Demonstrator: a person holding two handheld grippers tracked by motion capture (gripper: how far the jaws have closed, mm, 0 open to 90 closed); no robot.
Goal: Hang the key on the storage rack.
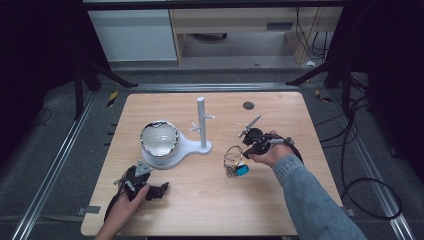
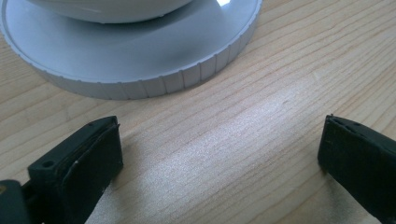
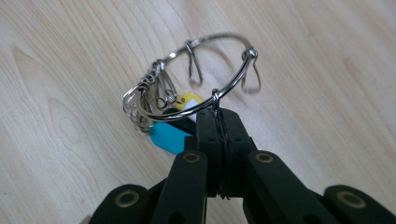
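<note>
Right hand-held gripper (image 3: 218,116) clamped on wire key ring (image 3: 205,79), blue tag (image 3: 166,136), perhaps yellow one; left hand-held gripper (image 2: 219,149) agape

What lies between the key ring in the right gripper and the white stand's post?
Bare wooden table: in the high view, nothing lies between the key ring, clamped by the right gripper, and the post.

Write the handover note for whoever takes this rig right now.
Right hand-held gripper: shut on the key ring, which carries a blue tag and small clips; in the high view it sits at the table's right, beside the white stand.
Left hand-held gripper: open, holding nothing, low over the table just in front of the stand's round base, which carries the bowl.
Done: ring gripped.
Left, probably: hang the ring on one of the stand's pegs or drop it in the bowl; the pegs are bare.
</note>
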